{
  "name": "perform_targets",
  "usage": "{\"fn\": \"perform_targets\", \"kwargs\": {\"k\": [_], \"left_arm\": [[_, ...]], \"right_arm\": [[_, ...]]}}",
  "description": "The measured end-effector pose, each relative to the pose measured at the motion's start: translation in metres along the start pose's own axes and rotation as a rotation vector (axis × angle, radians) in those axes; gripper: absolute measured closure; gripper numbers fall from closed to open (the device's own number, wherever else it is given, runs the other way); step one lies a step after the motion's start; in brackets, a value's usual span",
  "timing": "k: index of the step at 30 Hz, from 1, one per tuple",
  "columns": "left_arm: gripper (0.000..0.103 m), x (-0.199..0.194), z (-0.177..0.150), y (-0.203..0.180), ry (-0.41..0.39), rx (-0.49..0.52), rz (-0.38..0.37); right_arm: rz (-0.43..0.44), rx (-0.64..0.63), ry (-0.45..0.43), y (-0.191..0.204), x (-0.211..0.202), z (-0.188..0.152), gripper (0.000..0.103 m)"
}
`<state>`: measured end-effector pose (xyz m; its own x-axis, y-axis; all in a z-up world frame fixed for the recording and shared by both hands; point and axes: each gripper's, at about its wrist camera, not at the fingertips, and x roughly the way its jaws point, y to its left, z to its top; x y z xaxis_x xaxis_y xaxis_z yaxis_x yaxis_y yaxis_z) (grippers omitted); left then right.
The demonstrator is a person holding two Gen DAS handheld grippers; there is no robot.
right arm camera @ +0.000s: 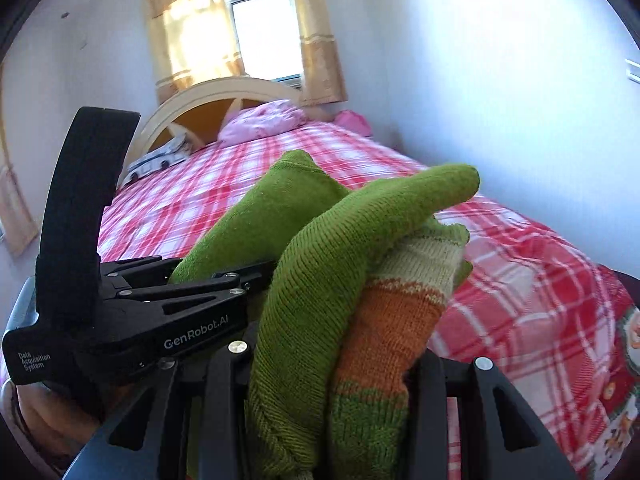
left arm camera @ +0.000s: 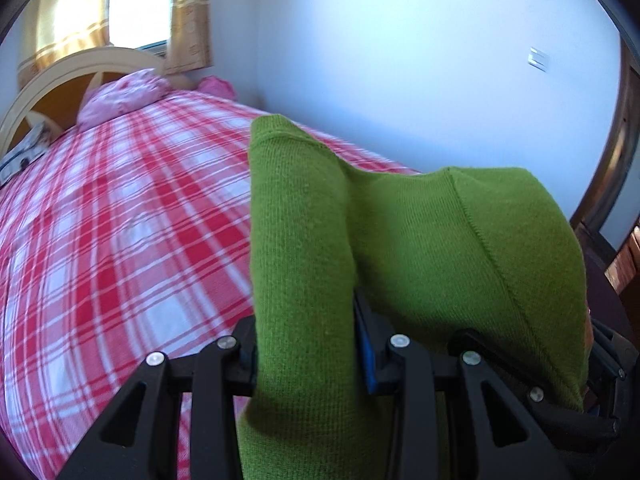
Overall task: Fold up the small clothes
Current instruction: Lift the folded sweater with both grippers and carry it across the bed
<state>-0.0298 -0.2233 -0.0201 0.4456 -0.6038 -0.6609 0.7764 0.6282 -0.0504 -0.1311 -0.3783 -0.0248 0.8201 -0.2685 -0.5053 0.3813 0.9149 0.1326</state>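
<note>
A small green knitted garment (left arm camera: 400,240) with cream and orange stripes (right arm camera: 392,312) is held up above the bed by both grippers. My left gripper (left arm camera: 306,344) is shut on a thick green fold of it. My right gripper (right arm camera: 336,376) is shut on another bunched part, green and striped. The left gripper also shows in the right wrist view (right arm camera: 224,284), close on the left, its fingertips buried in the green knit. The garment's lower part is hidden below both views.
The bed has a red and white plaid sheet (left arm camera: 120,220), a pink pillow (left arm camera: 120,96) and a cream headboard (right arm camera: 216,96) at the far end. A wall (left arm camera: 400,60) runs along the bed's right side. A patterned cloth (right arm camera: 624,400) lies at the bed's near right.
</note>
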Motion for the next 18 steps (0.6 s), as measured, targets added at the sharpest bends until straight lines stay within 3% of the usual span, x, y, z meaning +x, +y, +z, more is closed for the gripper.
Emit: {"fn": "perform_targets", "kwargs": {"k": [11, 15, 18], "left_arm": [[0.065, 0.07, 0.032, -0.042, 0.004, 0.059, -0.047], [0.065, 0.099, 0.028, -0.054, 0.048, 0.078, -0.011], [0.064, 0.099, 0.027, -0.059, 0.028, 0.086, 0.009]], "right_arm": [[-0.165, 0.049, -0.027, -0.066, 0.032, 0.018, 0.065], [-0.195, 0.07, 0.026, -0.092, 0.056, 0.014, 0.065], [-0.188, 0.093, 0.05, -0.105, 0.068, 0.011, 0.065]]}}
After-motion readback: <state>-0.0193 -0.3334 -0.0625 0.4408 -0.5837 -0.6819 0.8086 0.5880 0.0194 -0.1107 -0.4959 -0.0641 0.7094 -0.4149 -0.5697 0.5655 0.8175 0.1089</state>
